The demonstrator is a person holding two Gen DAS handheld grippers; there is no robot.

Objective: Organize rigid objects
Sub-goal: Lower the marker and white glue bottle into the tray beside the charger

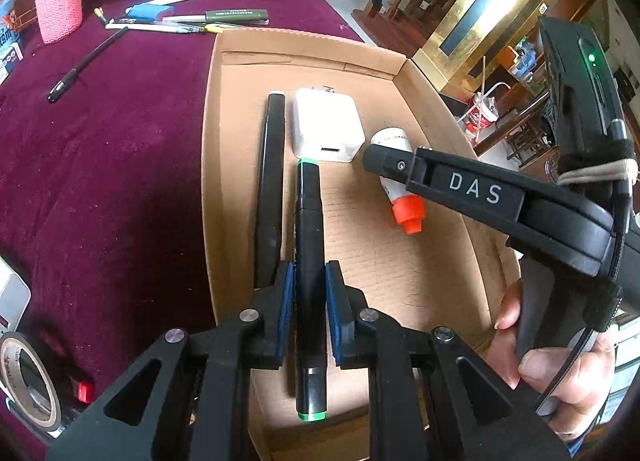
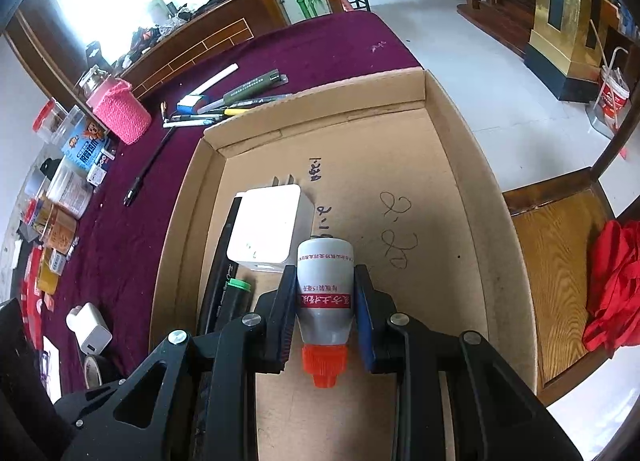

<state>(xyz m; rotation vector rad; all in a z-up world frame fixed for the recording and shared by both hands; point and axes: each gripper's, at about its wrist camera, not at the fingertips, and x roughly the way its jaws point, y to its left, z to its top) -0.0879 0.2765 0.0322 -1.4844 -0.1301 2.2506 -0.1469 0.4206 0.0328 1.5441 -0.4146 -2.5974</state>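
Note:
Both grippers are over an open cardboard box (image 1: 304, 41) (image 2: 320, 101) on a maroon tablecloth. My left gripper (image 1: 309, 273) is shut on a black marker with green ends (image 1: 308, 201), which points away along the box floor. My right gripper (image 2: 326, 273) is shut on a small white bottle (image 2: 325, 261) with an orange cap that faces the camera. In the left wrist view that bottle's cap (image 1: 408, 213) shows under the right gripper's fingers (image 1: 384, 163). A white charger (image 1: 326, 123) (image 2: 266, 227) and a long black bar (image 1: 272, 181) (image 2: 224, 257) lie in the box beside the marker.
Several pens (image 1: 192, 21), a pink knitted holder (image 1: 60, 9) and a black pen (image 1: 86, 65) lie on the cloth behind the box. A tape roll (image 1: 28, 381) and another white charger (image 2: 90, 331) sit at the left. A wooden chair (image 2: 560, 261) with red cloth (image 2: 612, 281) stands to the right.

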